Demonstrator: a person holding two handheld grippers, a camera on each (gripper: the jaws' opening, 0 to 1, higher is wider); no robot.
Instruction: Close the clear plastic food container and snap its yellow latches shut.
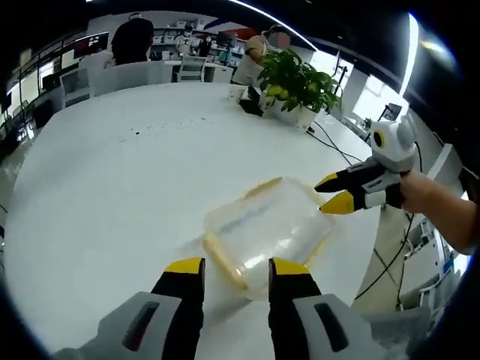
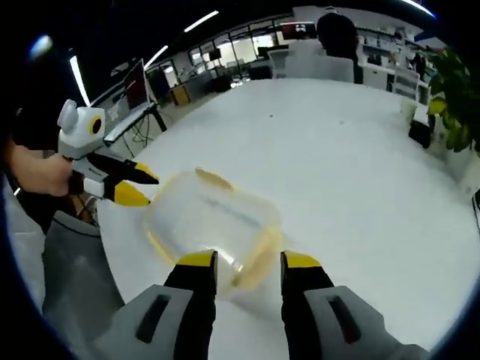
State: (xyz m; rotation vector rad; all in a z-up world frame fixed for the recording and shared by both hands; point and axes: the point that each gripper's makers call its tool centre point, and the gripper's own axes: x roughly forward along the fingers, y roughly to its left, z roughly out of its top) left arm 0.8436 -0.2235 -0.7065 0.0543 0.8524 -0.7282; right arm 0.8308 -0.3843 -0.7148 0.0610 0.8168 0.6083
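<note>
I saw the clear plastic food container lying on the white table, near the table's edge, lid on top as far as I could tell. Yellow latches ran along its sides; I couldn't tell if they were snapped down.

In the left gripper view the left gripper had its yellow-tipped jaws parted wide, holding nothing, one tip beside the container's near long side and the other over its near corner. The right gripper came in from the right, held by a hand, jaws a little apart, tips just beside the container's far corner; touching or not, I couldn't tell.

In the right gripper view the right gripper jaws stood well apart and empty, straddling the container's near edge. The left gripper showed there at left, jaws slightly spread, tips just at the container's far-left corner.

The left gripper view alone gave me a potted plant at the table's far end, cables trailing off the edge, and seated people by desks behind. The right gripper view gave a monitor on a side desk, ceiling light strips, and grey trousers below the table edge.
</note>
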